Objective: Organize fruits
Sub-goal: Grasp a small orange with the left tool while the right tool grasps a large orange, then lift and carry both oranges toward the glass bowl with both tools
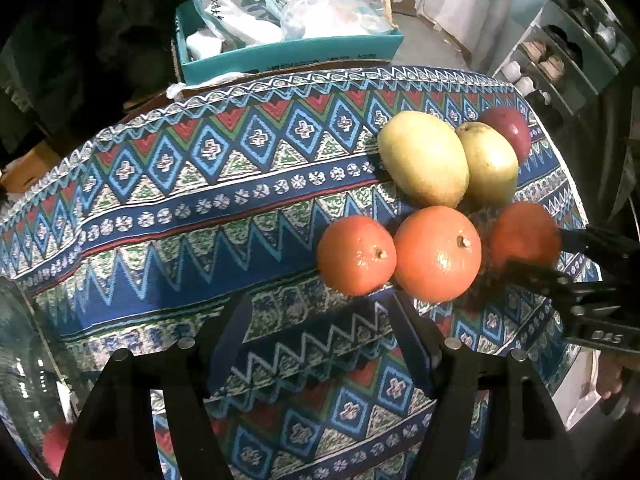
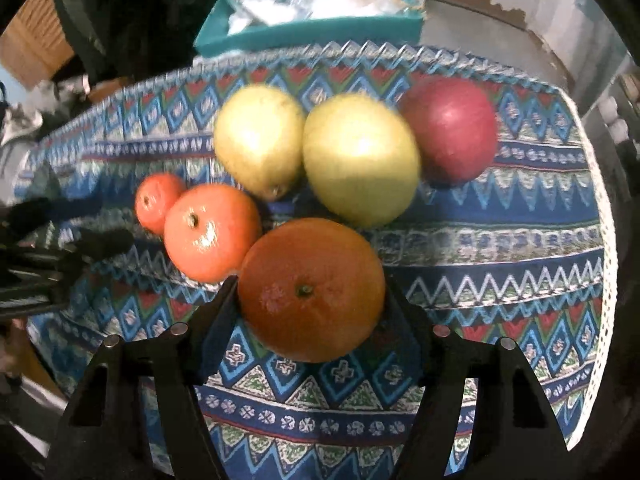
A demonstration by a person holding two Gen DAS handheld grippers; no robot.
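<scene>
Six fruits lie on a blue patterned tablecloth (image 1: 200, 184). Two yellow-green pears (image 2: 258, 140) (image 2: 360, 160) and a red apple (image 2: 450, 130) sit in the far row. In front of them are a small orange (image 2: 158, 200), a middle orange (image 2: 212, 232) and a large orange (image 2: 310, 288). My right gripper (image 2: 310, 300) is shut on the large orange, a finger pressing each side. My left gripper (image 1: 320, 308) is open and empty, just short of the small orange (image 1: 356, 254). The right gripper (image 1: 580, 280) with its orange (image 1: 524, 236) shows at the right edge.
A teal box (image 1: 288, 56) stuffed with plastic bags stands behind the table's far edge. Shelves (image 1: 560, 60) stand at the back right. A clear glass bowl (image 1: 24, 360) with something red inside sits at the lower left. The cloth's lace edge (image 2: 604, 240) marks the table's right rim.
</scene>
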